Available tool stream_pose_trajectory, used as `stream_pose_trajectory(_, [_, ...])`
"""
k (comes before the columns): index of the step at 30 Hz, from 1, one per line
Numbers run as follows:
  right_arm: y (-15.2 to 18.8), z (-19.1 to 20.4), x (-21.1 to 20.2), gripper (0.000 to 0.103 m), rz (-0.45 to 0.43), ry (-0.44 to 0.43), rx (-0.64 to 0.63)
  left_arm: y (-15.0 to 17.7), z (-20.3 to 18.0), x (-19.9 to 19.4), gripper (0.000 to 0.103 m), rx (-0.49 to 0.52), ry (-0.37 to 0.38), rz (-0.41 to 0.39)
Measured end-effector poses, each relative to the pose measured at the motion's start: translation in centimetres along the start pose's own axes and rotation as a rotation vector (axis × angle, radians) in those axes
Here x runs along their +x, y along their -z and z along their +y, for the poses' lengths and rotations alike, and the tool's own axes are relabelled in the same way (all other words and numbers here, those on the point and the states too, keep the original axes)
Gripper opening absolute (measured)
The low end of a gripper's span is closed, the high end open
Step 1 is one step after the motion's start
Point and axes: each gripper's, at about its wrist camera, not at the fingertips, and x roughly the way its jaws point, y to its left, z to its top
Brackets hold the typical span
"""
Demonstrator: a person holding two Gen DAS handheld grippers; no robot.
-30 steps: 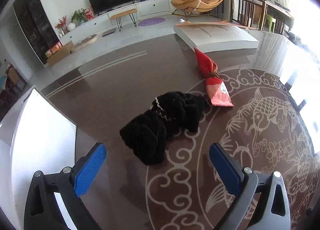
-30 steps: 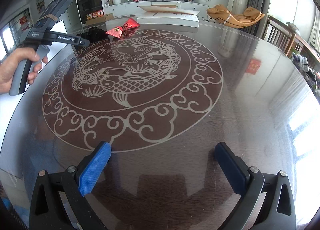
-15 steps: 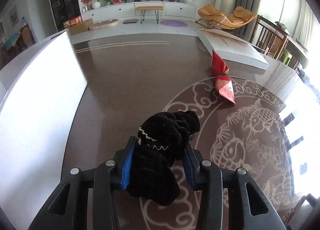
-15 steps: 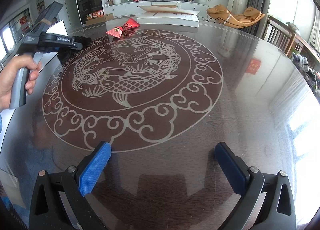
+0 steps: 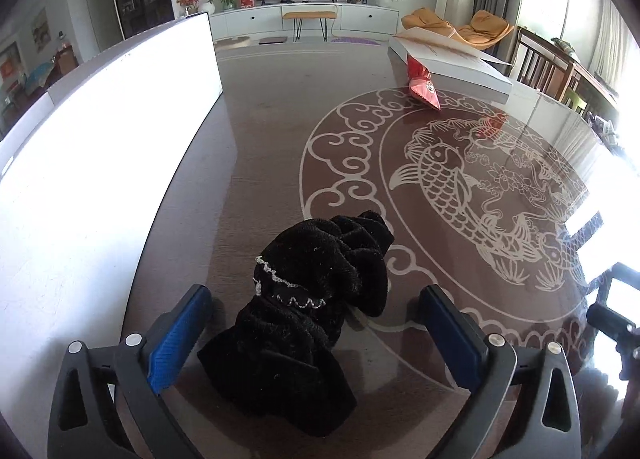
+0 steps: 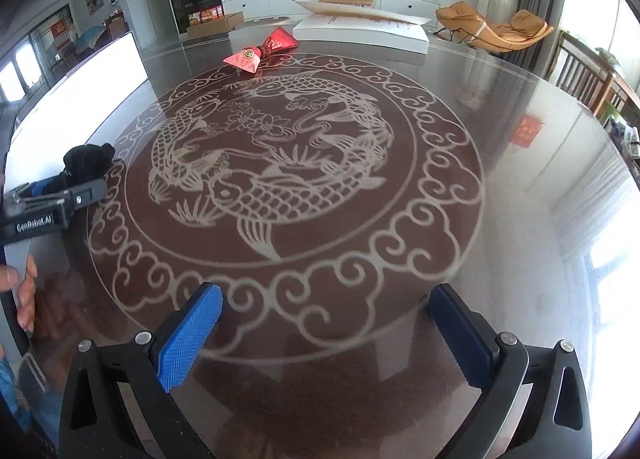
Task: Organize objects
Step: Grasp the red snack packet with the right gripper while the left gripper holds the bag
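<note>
A crumpled black velvet cloth (image 5: pixel 320 259) with a thin silver trim lies on the dark round table (image 5: pixel 260 139), near the white board. My left gripper (image 5: pixel 314 299) straddles it with the jaws opening. Both blue pads (image 5: pixel 180 335) stand clear of the fabric. The right wrist view shows the same cloth (image 6: pixel 86 161) at the table's left edge, beyond the left gripper's body (image 6: pixel 52 207) held in a hand. My right gripper (image 6: pixel 326 295) hangs open over the near rim of the koi pattern, holding nothing. A red pouch (image 5: pixel 422 87) lies at the far side, also seen as the pouch (image 6: pixel 260 53).
A tall white board (image 5: pixel 100 139) runs along the table's left side. A flat white box (image 5: pixel 452 63) with a raised lid sits at the far edge behind the pouch. Wooden chairs (image 6: pixel 592 79) stand at the right. A koi carving (image 6: pixel 272 163) fills the table's middle.
The left gripper closed on the black cloth, carried it toward the near left of the table beside the white board, and has now spread its jaws off it. The right gripper shifted slightly.
</note>
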Motion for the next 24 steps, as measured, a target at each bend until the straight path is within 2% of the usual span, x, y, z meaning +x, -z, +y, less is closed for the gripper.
stream_pose_trajectory(3, [-6.4,1.1,2.4,0.103,-0.026,-0.102,0.044,0.2,-0.2,0.1,0.103,-0.002,-0.003,0.0])
stream_pose_trajectory(5, [-11.4,2.2,4.6,0.102,-0.041,-0.118,0.059,0.3,-0.3,0.0,0.103,-0.003,-0.004,-0.001])
stream_pose_trajectory(9, [-20.4,4.4,9.3,0.09,-0.02,-0.085,0.11,0.3,-0.3,0.0,0.103,-0.003,-0.004,-0.001])
stream_pose_trajectory(10, [-21.9,4.8,10.3,0.089,-0.007,-0.073,0.129,0.3,-0.3,0.0,0.103,-0.003,-0.004,-0.001])
stream_pose_trajectory(12, [-24.1,5.3,11.9,0.079,0.01,-0.072,0.175,0.3,-0.3,0.0,0.103,-0.003,-0.004,-0.002])
stream_pose_trajectory(13, [-24.6,5.6,12.6,0.075,0.015,-0.081,0.187,0.3,-0.3,0.0,0.103,-0.003,-0.004,-0.002])
stream_pose_trajectory(15, [-25.0,6.4,14.0,0.048,0.057,-0.078,0.168,0.3,-0.3,0.0,0.103,-0.003,-0.004,-0.002])
stream_pose_trajectory(16, [-24.9,6.9,14.3,0.042,0.06,-0.053,0.137,0.3,-0.3,0.0,0.103,-0.004,-0.004,-0.002])
stream_pose_trajectory(17, [-24.6,7.3,13.9,0.027,0.037,-0.018,0.1,0.2,-0.4,0.2,0.103,-0.004,-0.004,-0.002])
stream_pose_trajectory(20, [-22.4,7.5,12.9,0.024,0.031,-0.033,0.069,0.3,-0.4,0.1,0.103,-0.005,-0.004,-0.002])
stream_pose_trajectory(24, [-16.0,6.9,9.6,0.024,0.009,-0.073,0.031,0.3,-0.5,-0.1,0.103,-0.005,-0.004,-0.001])
